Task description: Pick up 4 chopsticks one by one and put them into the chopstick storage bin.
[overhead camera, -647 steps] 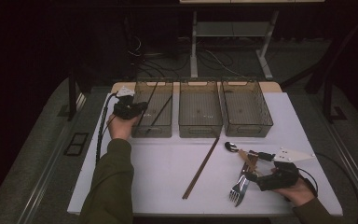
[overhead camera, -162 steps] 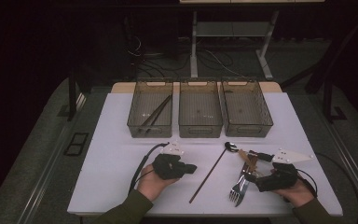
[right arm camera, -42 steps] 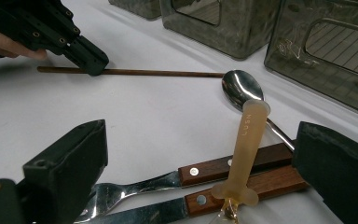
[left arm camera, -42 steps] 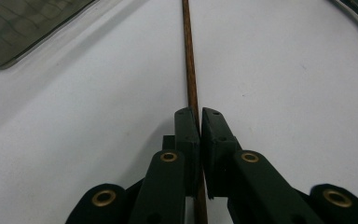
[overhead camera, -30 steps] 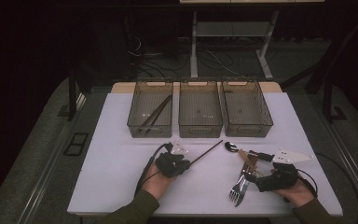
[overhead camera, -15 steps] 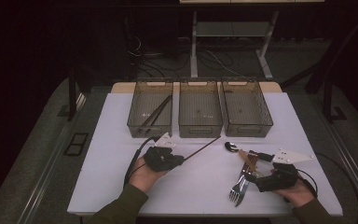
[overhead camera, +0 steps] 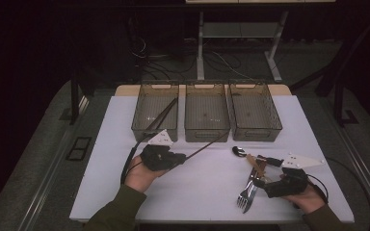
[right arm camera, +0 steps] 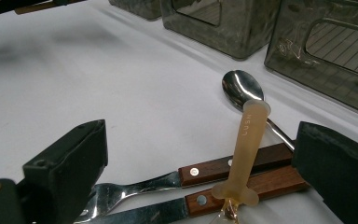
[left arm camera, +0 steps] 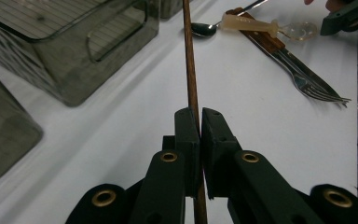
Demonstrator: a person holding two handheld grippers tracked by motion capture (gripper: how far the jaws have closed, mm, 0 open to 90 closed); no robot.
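Observation:
My left gripper (overhead camera: 180, 157) (left arm camera: 196, 119) is shut on a thin brown chopstick (overhead camera: 207, 143) (left arm camera: 189, 56), which is lifted off the white table and points right and away, past the middle bin. A second chopstick (overhead camera: 164, 114) lies slanted in the left bin (overhead camera: 139, 130). At the front right my right gripper (overhead camera: 261, 183) (right arm camera: 200, 128) stands open over a small pile. The pile holds two wooden-handled forks (overhead camera: 246, 195) (right arm camera: 233, 170), a steel spoon (overhead camera: 238, 151) (right arm camera: 240, 88) and a beige plastic-handled utensil (overhead camera: 257, 163) (right arm camera: 244, 144). Its jaws straddle the handles without touching them.
Three clear grey bins stand in a row at the back of the table; the middle bin (overhead camera: 207, 135) and the right bin (overhead camera: 257, 135) look bare inside. A cable trails from each gripper. Dark floor and a desk frame lie beyond the table.
The left gripper has lifted the chopstick off the table and carried it left and away, closer to the left bin. The right gripper and the pile have stayed put.

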